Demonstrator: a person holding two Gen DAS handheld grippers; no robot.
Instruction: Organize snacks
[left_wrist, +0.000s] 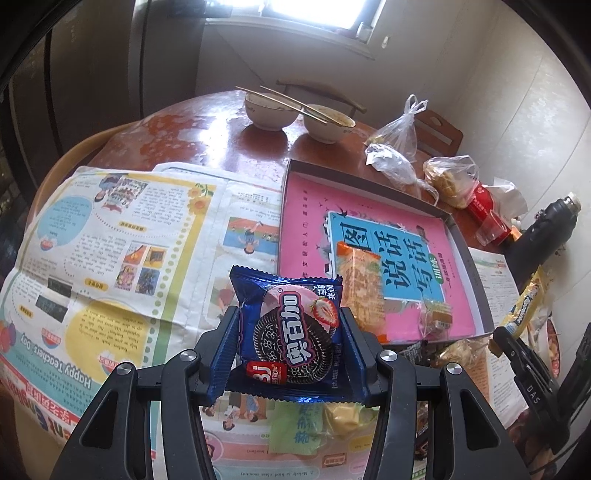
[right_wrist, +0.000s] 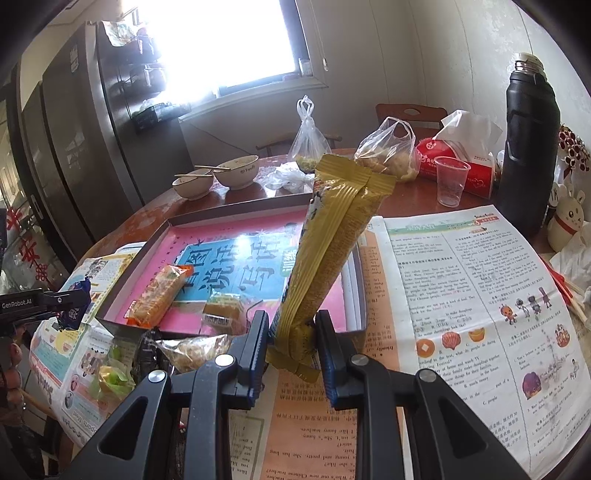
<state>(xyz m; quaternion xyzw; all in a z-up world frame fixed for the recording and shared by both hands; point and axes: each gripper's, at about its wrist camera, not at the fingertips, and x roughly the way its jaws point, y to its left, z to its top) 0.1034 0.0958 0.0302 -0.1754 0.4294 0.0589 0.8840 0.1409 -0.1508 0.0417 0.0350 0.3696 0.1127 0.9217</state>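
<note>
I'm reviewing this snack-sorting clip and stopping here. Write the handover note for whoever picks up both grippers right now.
Left gripper: shut on the blue cookie packet, held above the newspaper.
Right gripper: shut on the lower end of the long yellow snack pack, which stands tilted upward.
Done: the orange cracker pack and a small wrapped sweet lie in the pink-lined box.
Left: place both held packs, presumably in the box, then collect the loose snacks on the newspaper by its near edge, such as the green-yellow wrapper and the clear bag.
</note>
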